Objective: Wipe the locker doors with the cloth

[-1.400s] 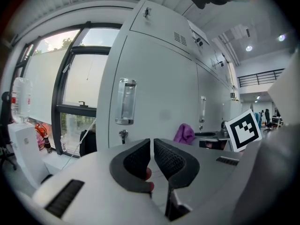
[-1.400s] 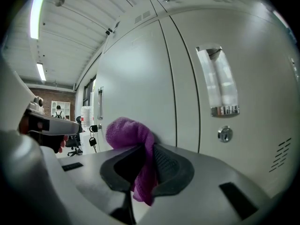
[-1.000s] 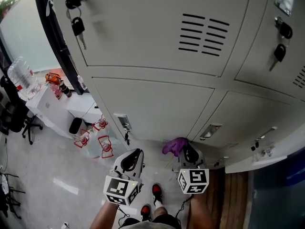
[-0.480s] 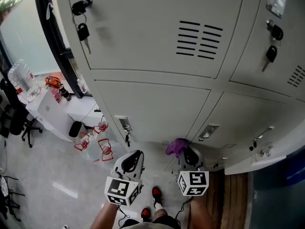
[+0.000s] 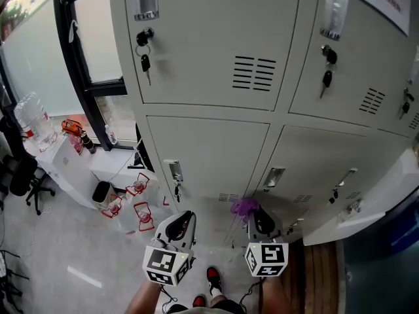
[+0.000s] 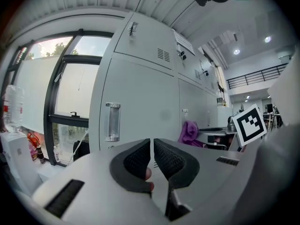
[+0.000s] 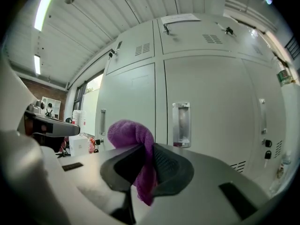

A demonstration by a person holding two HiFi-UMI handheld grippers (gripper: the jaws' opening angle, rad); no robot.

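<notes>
Our view has just risen up the locker doors, so wiping looks unstarted: low before those doors hang our left tool, closed on nothing, and our right tool, clamped on the purple cloth.

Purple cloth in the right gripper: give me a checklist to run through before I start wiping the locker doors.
1. Grip on the cloth: ok. The right gripper jaws pinch it, and a bunch stands above them.
2. Contact between cloth and locker door: not ok. The cloth looks apart from the doors.
3. The left gripper out of the way: ok. Its jaws are together with nothing in them, and it sits beside the right one.
4. Doors closed: ok. Those in view look shut.
5. Snag points: not ok. The keys hang from the upper locks.
6. Dirt on the doors: cannot tell.
</notes>
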